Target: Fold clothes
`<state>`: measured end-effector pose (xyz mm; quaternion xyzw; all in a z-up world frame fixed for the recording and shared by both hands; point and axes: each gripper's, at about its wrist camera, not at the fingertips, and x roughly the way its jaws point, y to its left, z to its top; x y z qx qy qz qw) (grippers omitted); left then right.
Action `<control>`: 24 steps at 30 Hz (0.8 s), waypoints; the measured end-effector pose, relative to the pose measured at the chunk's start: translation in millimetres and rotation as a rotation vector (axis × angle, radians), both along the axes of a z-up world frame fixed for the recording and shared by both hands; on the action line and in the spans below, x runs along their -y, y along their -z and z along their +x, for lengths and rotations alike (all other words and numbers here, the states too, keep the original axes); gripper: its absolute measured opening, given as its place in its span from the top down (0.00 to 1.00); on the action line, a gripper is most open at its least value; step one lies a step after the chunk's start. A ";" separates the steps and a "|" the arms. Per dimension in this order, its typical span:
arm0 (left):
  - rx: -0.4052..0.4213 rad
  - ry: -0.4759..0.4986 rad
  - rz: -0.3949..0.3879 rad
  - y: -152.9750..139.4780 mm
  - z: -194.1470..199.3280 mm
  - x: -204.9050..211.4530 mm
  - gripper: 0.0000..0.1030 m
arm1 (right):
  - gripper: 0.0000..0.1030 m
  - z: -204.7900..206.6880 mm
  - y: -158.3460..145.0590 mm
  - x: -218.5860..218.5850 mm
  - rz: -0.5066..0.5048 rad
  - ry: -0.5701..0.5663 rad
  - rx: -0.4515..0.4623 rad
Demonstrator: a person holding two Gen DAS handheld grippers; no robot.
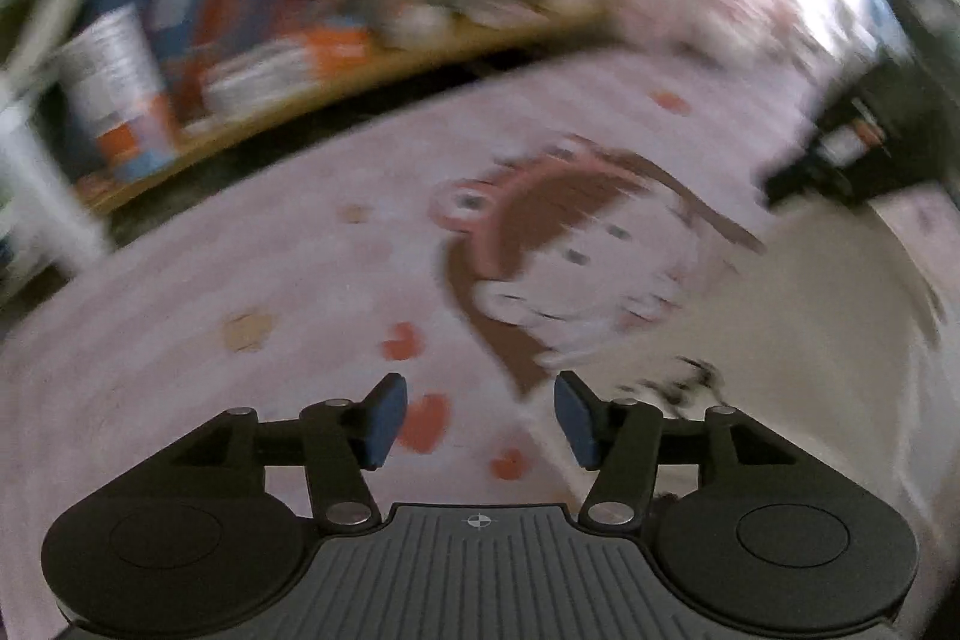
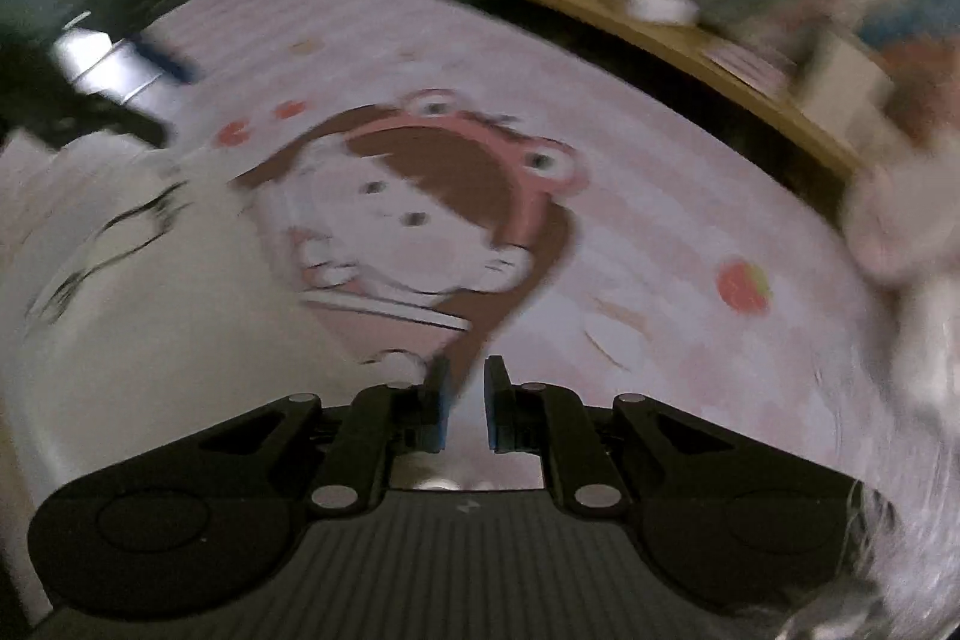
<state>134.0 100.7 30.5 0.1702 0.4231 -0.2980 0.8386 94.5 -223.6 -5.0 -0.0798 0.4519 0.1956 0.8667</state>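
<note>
The white garment (image 2: 138, 328) lay on the cartoon-print pink bedsheet (image 2: 660, 196), at about nine o'clock from the right gripper (image 2: 463, 400). That gripper's pads were nearly together on a pale strip, seemingly its hem. The left gripper (image 1: 480, 421) stood apart, empty. Best, I'd judge, to lay the fold flat before letting go.

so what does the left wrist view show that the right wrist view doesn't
Only the left wrist view: the left claw itself, open and empty, with red hearts on the sheet between its fingers.

Only the right wrist view: the right claw itself, nearly shut and seemingly empty, and a strawberry print.

Both: the pink cartoon-girl bedsheet, the white garment, the blurred bookshelf.
</note>
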 end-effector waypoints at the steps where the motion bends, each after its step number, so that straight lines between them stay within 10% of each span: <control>1: 0.006 -0.066 -0.034 -1.6 -1.8 -9.0 0.47 | 0.90 -2.1 0.7 7.5 0.024 0.078 0.007; 10: -0.014 -0.258 -0.367 -2.9 -56.0 -40.1 0.47 | 0.49 -73.0 -30.7 33.9 0.401 0.445 0.063; 18: -0.090 -0.244 -0.409 22.7 -67.7 -12.3 0.47 | 0.49 -97.7 -21.5 13.6 0.451 0.518 -0.007; 24: -0.156 -0.281 -0.451 37.2 -65.3 -11.8 0.53 | 0.82 -91.4 -7.7 5.5 0.447 0.552 -0.017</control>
